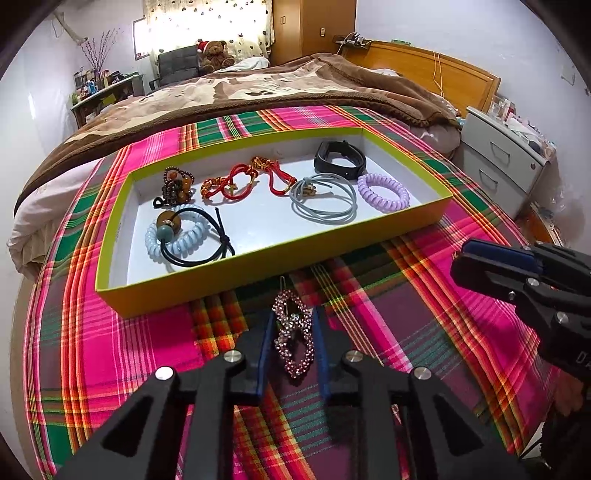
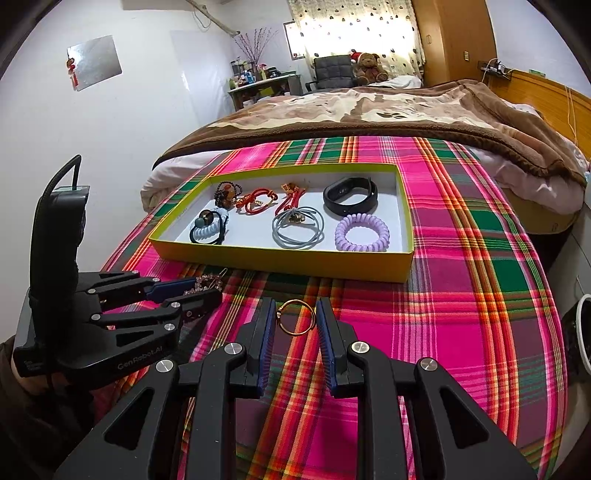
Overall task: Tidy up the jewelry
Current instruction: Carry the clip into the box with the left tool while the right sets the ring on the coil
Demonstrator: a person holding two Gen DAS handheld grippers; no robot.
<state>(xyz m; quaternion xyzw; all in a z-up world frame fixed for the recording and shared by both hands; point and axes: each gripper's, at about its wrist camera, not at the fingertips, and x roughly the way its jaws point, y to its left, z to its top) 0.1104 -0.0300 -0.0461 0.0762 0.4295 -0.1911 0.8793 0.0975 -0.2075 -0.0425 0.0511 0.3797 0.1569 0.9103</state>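
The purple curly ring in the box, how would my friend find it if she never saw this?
Look on the plaid cloth for the yellow box. Go to the box's right end, where a black watch band lies at the back. Just in front of it lies the purple coil tie; the only other coil is pale blue, at the left end.

Pale walls enclose a bedroom: a bed (image 2: pixel 369 107) under a brown blanket, a wooden wardrobe (image 2: pixel 450 37), and a bright curtained window (image 2: pixel 354 29).
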